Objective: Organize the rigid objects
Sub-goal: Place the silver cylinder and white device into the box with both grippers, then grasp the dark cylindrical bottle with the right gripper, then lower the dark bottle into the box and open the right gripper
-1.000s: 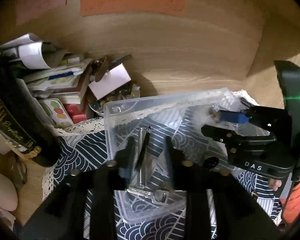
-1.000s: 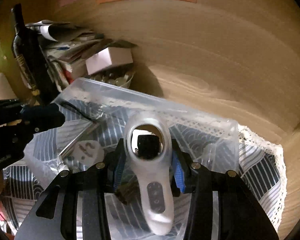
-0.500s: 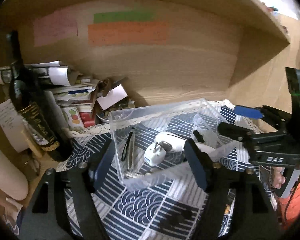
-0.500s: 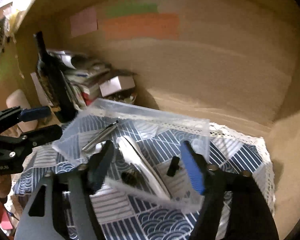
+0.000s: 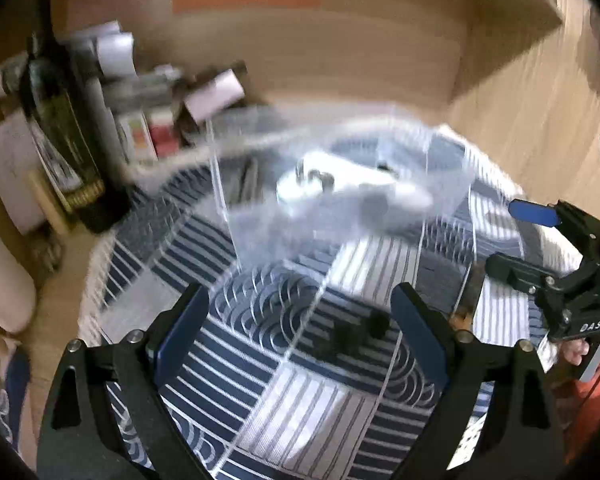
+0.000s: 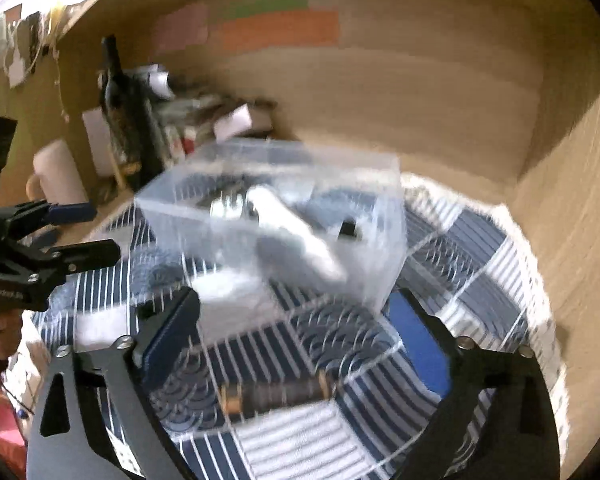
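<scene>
A clear plastic bin (image 5: 448, 184) (image 6: 384, 216) stands on a blue patterned cloth (image 5: 300, 400) (image 6: 300, 440). Inside lie a white handheld device (image 5: 384, 190) (image 6: 300, 232), a white plug (image 5: 300, 188), a metal tool (image 5: 248, 184) and a small black piece (image 6: 348, 228). My left gripper (image 5: 300, 324) is open and empty, in front of the bin. My right gripper (image 6: 296, 332) is open and empty, in front of the bin. A small black object (image 5: 356, 330) lies on the cloth between the left fingers. A dark cylindrical object (image 6: 276, 394) lies between the right fingers. Both views are blurred.
A dark bottle (image 5: 64, 120) (image 6: 124, 112) and a pile of papers and boxes (image 5: 160, 104) stand at the back left on the wooden shelf. The shelf's back wall (image 5: 340, 60) and right side wall (image 6: 572, 200) close the space. The right gripper shows at the right of the left wrist view (image 5: 540, 248).
The right gripper has let go of the white device, which now lies in the bin. Both grippers have opened and pulled back from the bin.
</scene>
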The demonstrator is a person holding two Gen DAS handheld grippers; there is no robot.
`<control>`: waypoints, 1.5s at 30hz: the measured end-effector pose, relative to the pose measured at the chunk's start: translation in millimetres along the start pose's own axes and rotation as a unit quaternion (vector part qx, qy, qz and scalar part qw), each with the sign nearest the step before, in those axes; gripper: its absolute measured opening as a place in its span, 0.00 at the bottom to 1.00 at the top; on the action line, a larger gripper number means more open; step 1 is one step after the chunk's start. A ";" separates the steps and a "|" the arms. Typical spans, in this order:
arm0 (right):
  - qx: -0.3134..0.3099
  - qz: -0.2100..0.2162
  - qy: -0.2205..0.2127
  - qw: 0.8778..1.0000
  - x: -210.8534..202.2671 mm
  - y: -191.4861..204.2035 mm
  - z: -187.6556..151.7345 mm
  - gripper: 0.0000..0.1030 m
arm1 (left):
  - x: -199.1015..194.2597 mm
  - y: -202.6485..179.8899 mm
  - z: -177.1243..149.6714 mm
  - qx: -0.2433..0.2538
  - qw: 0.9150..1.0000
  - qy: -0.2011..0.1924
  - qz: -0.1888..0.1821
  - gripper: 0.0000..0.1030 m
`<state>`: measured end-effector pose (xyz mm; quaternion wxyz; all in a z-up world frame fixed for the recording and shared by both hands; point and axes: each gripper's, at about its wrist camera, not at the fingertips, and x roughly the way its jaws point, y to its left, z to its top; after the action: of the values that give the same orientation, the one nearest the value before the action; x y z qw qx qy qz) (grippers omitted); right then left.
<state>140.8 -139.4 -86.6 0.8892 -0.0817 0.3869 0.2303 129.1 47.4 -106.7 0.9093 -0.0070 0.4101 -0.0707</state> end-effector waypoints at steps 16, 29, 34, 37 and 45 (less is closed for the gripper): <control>-0.024 0.015 0.104 0.994 42.1 10.6 -38.4 0.85 | 45.2 -37.5 -21.0 0.072 0.994 0.069 -0.053 0.35; 0.016 0.002 0.039 0.999 11.8 -7.4 -24.4 0.79 | 13.8 -17.8 -18.1 0.032 0.999 0.020 -0.030 0.23; 0.021 -0.004 0.007 1.000 -3.5 -15.6 -3.5 0.79 | -4.3 -6.5 0.4 0.012 1.000 -0.018 -0.017 0.23; 0.022 -0.008 -0.019 1.000 -10.5 -14.9 13.3 0.79 | -16.5 0.1 15.7 -0.002 0.999 -0.045 -0.012 0.23; 0.021 -0.016 -0.074 0.997 -17.2 -14.1 53.7 0.79 | -37.0 14.4 57.0 -0.025 0.994 -0.105 0.009 0.23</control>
<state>172.2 -140.5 -37.7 0.9206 -0.0515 0.3232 0.2130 149.3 64.0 -42.4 0.9473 -0.0336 0.3144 -0.0512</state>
